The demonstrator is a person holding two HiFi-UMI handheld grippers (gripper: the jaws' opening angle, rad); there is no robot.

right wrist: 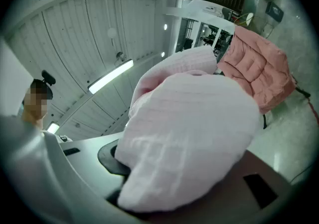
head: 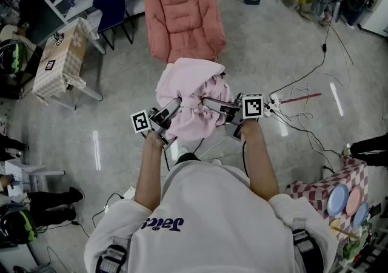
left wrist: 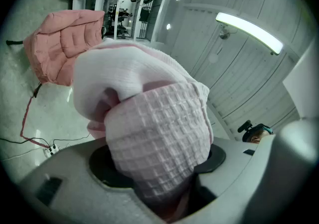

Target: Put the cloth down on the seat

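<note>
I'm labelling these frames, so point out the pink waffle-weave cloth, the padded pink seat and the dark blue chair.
pink waffle-weave cloth (head: 188,84), head view, bunched top fold
padded pink seat (head: 183,14), head view, quilted middle
dark blue chair (head: 109,0), head view, backrest

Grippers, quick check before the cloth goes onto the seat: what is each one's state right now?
Left gripper: shut on the pink cloth.
Right gripper: also shut on the pink cloth.
</note>
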